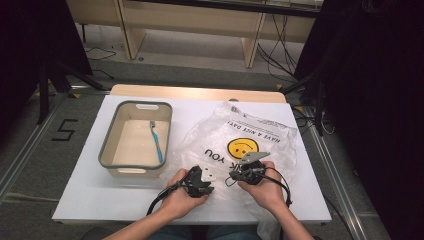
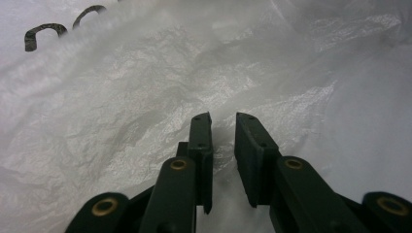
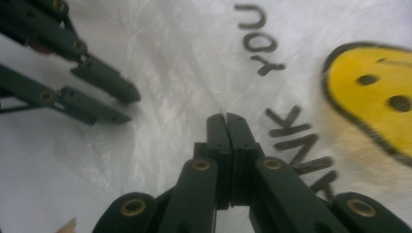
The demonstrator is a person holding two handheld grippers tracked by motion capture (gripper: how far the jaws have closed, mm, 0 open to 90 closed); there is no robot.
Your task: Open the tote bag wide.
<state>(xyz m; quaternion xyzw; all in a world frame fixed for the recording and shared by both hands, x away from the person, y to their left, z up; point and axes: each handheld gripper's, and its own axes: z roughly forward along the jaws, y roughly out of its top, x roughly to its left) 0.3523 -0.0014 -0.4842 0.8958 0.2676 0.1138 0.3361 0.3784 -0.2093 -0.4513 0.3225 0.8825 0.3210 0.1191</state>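
A crinkled clear plastic bag point(image 1: 240, 132) printed with a yellow smiley point(image 3: 369, 92) and "THANK YOU" lies on the white table. Both hands hold grippers at its near edge. My right gripper point(image 3: 226, 116) has its jaws closed together on a raised crease of the bag film; in the high view the right gripper point(image 1: 234, 172) sits below the smiley. My left gripper point(image 2: 223, 116) stands over the bag point(image 2: 145, 97) with a narrow gap between its jaws and bag film lying in that gap. From above, the left gripper point(image 1: 209, 178) is just left of the right one.
A grey-rimmed basket point(image 1: 107, 150) at the left holds a blue toothbrush point(image 1: 156, 140). The white table top point(image 1: 85, 195) ends close to the hands. Dark curtains and stands flank the table, and a wooden bench stands beyond it.
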